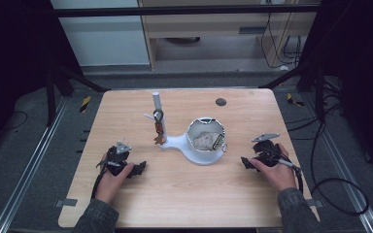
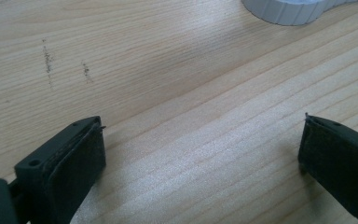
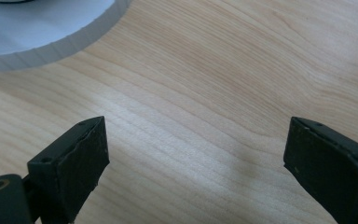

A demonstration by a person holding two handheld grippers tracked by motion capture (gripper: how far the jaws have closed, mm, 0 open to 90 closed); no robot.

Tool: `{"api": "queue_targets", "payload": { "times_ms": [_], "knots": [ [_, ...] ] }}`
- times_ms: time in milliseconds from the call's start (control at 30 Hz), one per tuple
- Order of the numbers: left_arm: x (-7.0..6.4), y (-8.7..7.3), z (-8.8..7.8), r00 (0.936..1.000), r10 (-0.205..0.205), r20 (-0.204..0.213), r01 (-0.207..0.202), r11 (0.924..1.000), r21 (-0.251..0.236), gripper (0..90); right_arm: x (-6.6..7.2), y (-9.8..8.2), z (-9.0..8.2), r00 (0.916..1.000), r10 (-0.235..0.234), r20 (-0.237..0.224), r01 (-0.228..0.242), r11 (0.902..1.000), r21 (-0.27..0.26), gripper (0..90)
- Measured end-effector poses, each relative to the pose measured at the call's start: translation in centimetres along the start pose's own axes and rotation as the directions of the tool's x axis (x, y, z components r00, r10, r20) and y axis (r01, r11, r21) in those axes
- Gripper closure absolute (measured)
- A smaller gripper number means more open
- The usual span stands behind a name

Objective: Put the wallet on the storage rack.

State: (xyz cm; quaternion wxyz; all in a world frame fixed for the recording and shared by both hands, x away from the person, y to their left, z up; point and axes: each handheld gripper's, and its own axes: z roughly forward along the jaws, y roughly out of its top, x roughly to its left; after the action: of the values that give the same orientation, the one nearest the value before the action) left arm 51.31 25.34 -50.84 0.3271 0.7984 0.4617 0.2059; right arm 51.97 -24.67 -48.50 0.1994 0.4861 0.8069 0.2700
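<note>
A white stand [image 1: 175,143] sits mid-table, with an upright post [image 1: 157,104] on its left and a round white cup [image 1: 205,136] on its right. A dark ring with a brown tag [image 1: 159,127] hangs on the post. Something pale lies inside the cup. My left gripper [image 1: 141,168] rests low on the table to the left of the stand, jaws wide apart over bare wood [image 2: 200,140]. My right gripper [image 1: 245,162] rests to the right of the stand, also open, with nothing between its jaws [image 3: 196,154]. The stand's white rim [image 3: 51,46] lies just ahead of it.
The wooden table [image 1: 184,194] has a small dark round mark [image 1: 220,101] near its far edge. Black frame legs stand at the back left and right. Cables [image 1: 340,194] lie on the floor at the right. The stand's ribbed edge [image 2: 289,11] shows ahead of the left gripper.
</note>
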Motion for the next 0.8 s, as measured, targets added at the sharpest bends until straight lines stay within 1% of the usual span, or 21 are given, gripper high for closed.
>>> {"api": "queue_targets", "payload": {
  "times_ms": [67,167,267,300,367,467,533,633,667,733,800],
  "knots": [
    [0.0,0.0,0.0,1.0,0.0,0.0,0.0,1.0,0.0,0.0,-0.3,-0.3,0.3,0.9997,0.023,-0.001,-0.023,0.9997,-0.004,5.9],
    [0.0,0.0,0.0,1.0,0.0,0.0,0.0,1.0,0.0,0.0,-0.7,-0.5,0.5,0.9981,0.061,-0.01,-0.061,0.9975,-0.036,6.3],
    [0.0,0.0,0.0,1.0,0.0,0.0,0.0,1.0,0.0,0.0,-1.0,-0.7,0.8,0.9974,0.072,0.001,-0.071,0.9963,-0.047,5.6],
    [0.0,0.0,0.0,1.0,0.0,0.001,0.0,1.0,0.0,0.0,-1.0,-0.8,0.9,0.9968,0.08,-0.003,-0.08,0.9956,-0.048,5.3],
    [0.0,0.0,0.0,1.0,-0.001,0.001,0.001,1.0,0.0,0.0,-1.0,-1.0,1.2,0.9966,0.082,0.007,-0.081,0.9952,-0.055,5.3],
    [0.0,0.0,0.0,1.0,-0.001,0.001,0.001,1.0,0.0,0.0,-1.1,-1.1,1.5,0.9934,0.114,-0.011,-0.114,0.9916,-0.061,4.7],
    [0.0,0.0,0.0,1.0,-0.001,0.001,0.001,1.0,0.0,0.0,-1.1,-1.2,1.7,0.9929,0.119,-0.008,-0.119,0.9907,-0.065,4.0],
    [0.0,0.0,0.0,1.0,-0.003,0.001,0.003,1.0,-0.002,0.0,-0.9,-1.2,1.9,0.9928,0.119,0.015,-0.117,0.9903,-0.074,3.8],
    [0.0,0.0,0.0,1.0,-0.001,0.001,0.001,1.0,0.0,0.0,-0.8,-1.2,2.0,0.992,0.125,0.018,-0.123,0.9892,-0.079,2.8],
    [0.0,0.0,0.0,1.0,-0.003,0.001,0.003,1.0,-0.002,0.0,-0.7,-1.2,2.1,0.9921,0.123,0.024,-0.12,0.9889,-0.087,1.5],
    [0.0,0.0,0.0,1.0,-0.004,0.001,0.004,1.0,-0.003,0.0,-0.5,-1.3,2.2,0.991,0.131,0.029,-0.127,0.9864,-0.103,0.3]
  ]
}}
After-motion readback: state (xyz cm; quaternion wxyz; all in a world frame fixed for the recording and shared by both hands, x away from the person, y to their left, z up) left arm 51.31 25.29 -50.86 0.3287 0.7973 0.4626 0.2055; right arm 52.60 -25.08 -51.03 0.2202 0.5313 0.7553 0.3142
